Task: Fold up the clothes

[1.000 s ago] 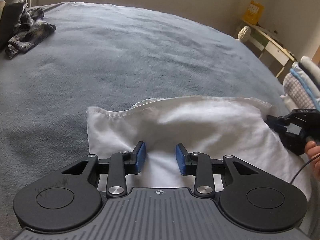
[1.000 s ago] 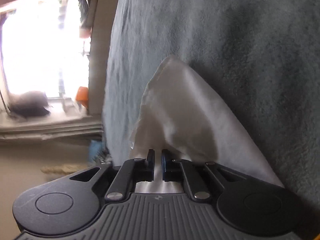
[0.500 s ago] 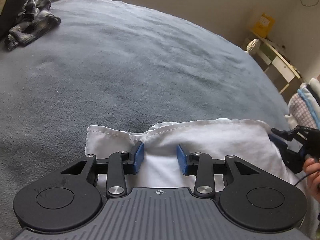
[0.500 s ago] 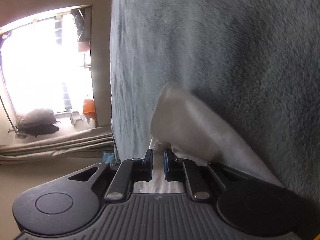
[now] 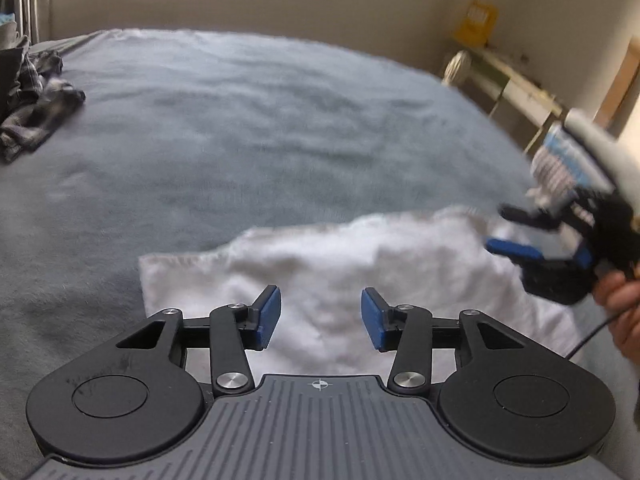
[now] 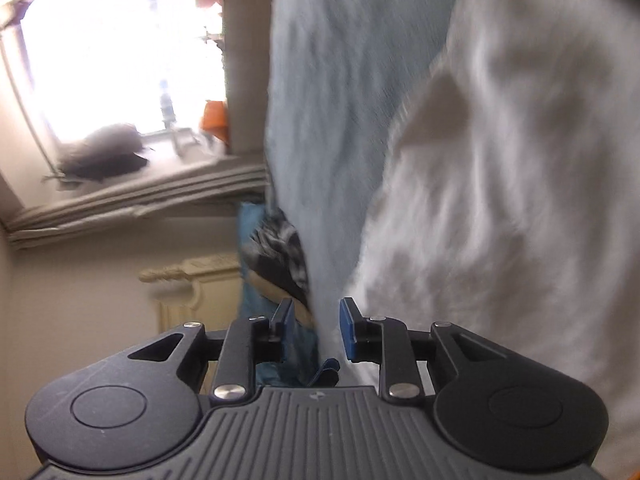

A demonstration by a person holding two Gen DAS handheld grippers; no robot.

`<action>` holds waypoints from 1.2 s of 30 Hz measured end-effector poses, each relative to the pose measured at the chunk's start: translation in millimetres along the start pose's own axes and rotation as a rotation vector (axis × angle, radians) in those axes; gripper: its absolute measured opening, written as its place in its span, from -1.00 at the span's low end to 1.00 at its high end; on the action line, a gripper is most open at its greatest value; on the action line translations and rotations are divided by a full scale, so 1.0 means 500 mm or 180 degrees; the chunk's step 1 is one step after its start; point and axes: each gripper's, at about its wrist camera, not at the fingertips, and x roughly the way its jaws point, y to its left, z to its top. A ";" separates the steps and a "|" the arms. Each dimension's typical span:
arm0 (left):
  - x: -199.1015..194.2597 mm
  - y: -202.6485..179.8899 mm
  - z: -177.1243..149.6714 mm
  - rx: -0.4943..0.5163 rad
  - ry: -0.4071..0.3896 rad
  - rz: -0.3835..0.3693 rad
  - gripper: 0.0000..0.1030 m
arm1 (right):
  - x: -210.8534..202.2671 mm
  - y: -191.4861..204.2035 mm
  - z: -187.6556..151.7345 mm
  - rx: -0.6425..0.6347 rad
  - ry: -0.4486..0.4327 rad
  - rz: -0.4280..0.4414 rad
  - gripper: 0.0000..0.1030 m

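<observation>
My left gripper (image 5: 320, 316) is matt black plastic with shiny metal pivots; below lies soft white cloth (image 5: 340, 264) on the bed's (image 5: 240, 128) fuzzy, napped grey-blue blanket.

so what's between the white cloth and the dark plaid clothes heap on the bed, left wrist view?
Nothing: only bare grey blanket runs from the white cloth to the plaid heap at the left edge. The left wrist view shows it.

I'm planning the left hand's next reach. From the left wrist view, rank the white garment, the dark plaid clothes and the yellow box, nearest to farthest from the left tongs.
1. White garment: lying on the bed directly under the left tongs, whose jaws are opening.
2. Dark plaid clothes: far left on the blanket.
3. Yellow box: upper right, by the wall beyond the bed.
</observation>
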 end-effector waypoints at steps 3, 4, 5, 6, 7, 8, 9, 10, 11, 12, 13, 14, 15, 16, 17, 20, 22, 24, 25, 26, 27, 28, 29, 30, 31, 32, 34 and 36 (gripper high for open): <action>0.022 -0.005 -0.015 0.0039 0.0108 0.0052 -0.15 | 0.040 -0.032 0.012 0.0096 0.0015 -0.0139 -0.49; 0.014 -0.007 -0.020 0.0057 0.0112 0.0056 -0.15 | 0.044 -0.044 0.013 0.0164 -0.0005 -0.0179 -0.49; 0.003 -0.012 -0.025 0.0084 0.0103 0.0052 -0.15 | 0.049 -0.057 0.015 0.0233 -0.0025 -0.0219 -0.50; -0.009 -0.017 -0.028 0.0110 0.0093 0.0039 -0.14 | 0.050 -0.066 0.014 0.0289 -0.0041 -0.0238 -0.49; -0.022 -0.022 -0.031 0.0137 0.0082 0.0017 -0.14 | 0.040 -0.064 0.005 0.0284 -0.0036 -0.0156 -0.49; -0.034 -0.028 -0.034 0.0162 0.0088 0.0007 -0.14 | 0.028 -0.060 -0.005 0.0273 -0.0032 -0.0074 -0.49; -0.045 -0.034 -0.038 0.0184 0.0112 0.0009 -0.14 | 0.014 -0.049 -0.017 0.0236 -0.0025 0.0011 -0.48; -0.055 -0.042 -0.044 0.0207 0.0145 0.0020 -0.13 | 0.000 -0.038 -0.030 0.0200 -0.0019 0.0098 -0.48; -0.063 -0.051 -0.051 0.0215 0.0181 0.0034 -0.13 | -0.016 -0.027 -0.042 0.0172 -0.0017 0.0187 -0.46; -0.069 -0.059 -0.058 0.0211 0.0211 0.0043 -0.13 | -0.033 -0.016 -0.057 0.0142 -0.0023 0.0268 -0.44; -0.074 -0.065 -0.065 0.0199 0.0236 0.0047 -0.12 | -0.049 -0.004 -0.072 0.0103 -0.0043 0.0329 -0.42; -0.079 -0.072 -0.072 0.0184 0.0262 0.0042 -0.11 | -0.067 0.005 -0.088 0.0058 -0.0056 0.0353 -0.37; -0.083 -0.079 -0.080 0.0176 0.0292 0.0036 -0.11 | -0.084 0.013 -0.104 0.0003 -0.0070 0.0362 -0.36; -0.086 -0.086 -0.087 0.0181 0.0323 0.0034 -0.09 | -0.097 0.020 -0.123 -0.0093 -0.0084 0.0301 -0.34; -0.088 -0.094 -0.094 0.0200 0.0353 0.0037 -0.07 | -0.110 0.028 -0.141 -0.0189 -0.0098 0.0240 -0.28; -0.090 -0.116 -0.113 0.0294 0.0437 0.0081 -0.03 | -0.143 0.052 -0.195 -0.0539 -0.0145 -0.0005 -0.21; -0.092 -0.126 -0.121 0.0329 0.0461 0.0150 -0.03 | -0.153 0.071 -0.223 -0.0836 -0.0183 -0.0276 -0.20; -0.095 -0.135 -0.128 0.0352 0.0473 0.0230 -0.03 | -0.156 0.094 -0.248 -0.1129 -0.0222 -0.0539 -0.18; -0.096 -0.139 -0.132 0.0364 0.0479 0.0270 -0.02 | -0.156 0.106 -0.259 -0.1275 -0.0241 -0.0669 -0.17; -0.097 -0.143 -0.136 0.0371 0.0483 0.0303 0.00 | -0.154 0.117 -0.270 -0.1415 -0.0260 -0.0802 -0.16; -0.099 -0.147 -0.140 0.0372 0.0485 0.0328 0.02 | -0.149 0.126 -0.278 -0.1532 -0.0279 -0.0954 -0.16; -0.101 -0.151 -0.145 0.0374 0.0483 0.0362 0.07 | -0.143 0.135 -0.286 -0.1649 -0.0297 -0.1106 -0.16; -0.102 -0.155 -0.149 0.0379 0.0484 0.0405 0.14 | -0.138 0.143 -0.294 -0.1762 -0.0315 -0.1257 -0.15; -0.102 -0.158 -0.154 0.0388 0.0493 0.0451 0.17 | -0.136 0.143 -0.300 -0.1857 -0.0332 -0.1399 -0.15; -0.101 -0.162 -0.159 0.0396 0.0502 0.0497 0.22 | -0.134 0.142 -0.305 -0.1947 -0.0353 -0.1541 -0.15; -0.101 -0.165 -0.164 0.0406 0.0525 0.0536 0.25 | -0.132 0.140 -0.308 -0.2023 -0.0364 -0.1660 -0.15; -0.096 -0.171 -0.175 0.0424 0.0610 0.0615 0.29 | -0.130 0.136 -0.316 -0.2142 -0.0369 -0.1847 -0.08; -0.090 -0.175 -0.185 0.0435 0.0677 0.0686 0.31 | -0.122 0.128 -0.324 -0.2212 -0.0366 -0.2015 0.07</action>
